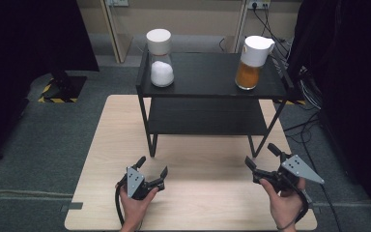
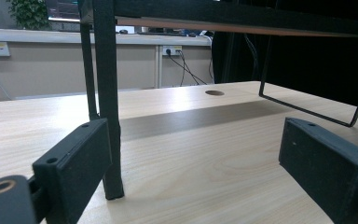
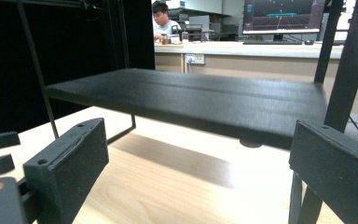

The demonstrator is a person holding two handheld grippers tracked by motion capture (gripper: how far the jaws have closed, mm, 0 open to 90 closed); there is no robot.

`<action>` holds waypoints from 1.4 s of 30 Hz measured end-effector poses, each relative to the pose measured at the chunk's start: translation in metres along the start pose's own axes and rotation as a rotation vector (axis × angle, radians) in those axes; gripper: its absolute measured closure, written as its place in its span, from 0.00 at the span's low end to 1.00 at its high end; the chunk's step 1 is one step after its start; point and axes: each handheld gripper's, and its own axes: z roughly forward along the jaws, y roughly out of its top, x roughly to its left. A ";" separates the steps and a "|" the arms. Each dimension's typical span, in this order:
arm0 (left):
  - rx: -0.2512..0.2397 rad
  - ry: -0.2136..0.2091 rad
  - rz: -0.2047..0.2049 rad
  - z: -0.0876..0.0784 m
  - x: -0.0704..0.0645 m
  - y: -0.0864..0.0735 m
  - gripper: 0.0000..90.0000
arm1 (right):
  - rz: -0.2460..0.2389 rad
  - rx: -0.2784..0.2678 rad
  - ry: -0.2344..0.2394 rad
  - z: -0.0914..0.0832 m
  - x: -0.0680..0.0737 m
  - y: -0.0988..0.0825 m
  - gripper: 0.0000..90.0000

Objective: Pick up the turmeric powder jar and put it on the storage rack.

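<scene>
A black two-tier rack (image 1: 207,92) stands on the far half of a light wooden table (image 1: 198,203). On its top shelf stand a white-lidded jar of white powder (image 1: 161,65) at the left and a white-lidded jug of orange contents (image 1: 252,63) at the right. My left gripper (image 1: 152,165) is held open just in front of the rack's front-left leg (image 2: 107,93), with nothing between its jaws. My right gripper (image 1: 260,154) is open and empty too, near the front-right leg. In the right gripper view the lower shelf (image 3: 191,98) lies straight ahead of my right gripper (image 3: 200,144).
Bare tabletop (image 2: 205,154) stretches ahead of my left gripper (image 2: 196,144), with a round hole (image 2: 214,93) farther back. Dark curtains hang on both sides of the table. A person (image 3: 163,21) sits at a counter far behind, and cables (image 1: 299,125) trail on the floor at the right.
</scene>
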 end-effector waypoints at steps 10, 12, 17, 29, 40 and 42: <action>-0.001 0.001 0.000 0.000 0.000 0.000 0.10 | 0.022 0.059 0.000 0.002 0.001 -0.031 0.05; -0.001 0.000 -0.001 0.000 0.000 0.000 0.10 | 0.027 0.069 0.000 0.002 0.002 -0.037 0.05; -0.002 0.000 0.001 0.000 0.000 0.000 0.10 | 0.034 0.079 -0.005 0.001 0.003 -0.049 0.05; -0.001 0.000 -0.001 0.000 0.000 0.000 0.10 | 0.049 0.152 0.012 0.003 0.001 -0.064 0.05; -0.001 -0.001 -0.001 0.000 0.000 0.000 0.10 | 0.046 0.166 0.007 0.001 0.004 -0.070 0.05; -0.001 -0.001 -0.002 0.000 0.000 0.000 0.10 | 0.043 0.176 0.008 0.002 0.005 -0.071 0.05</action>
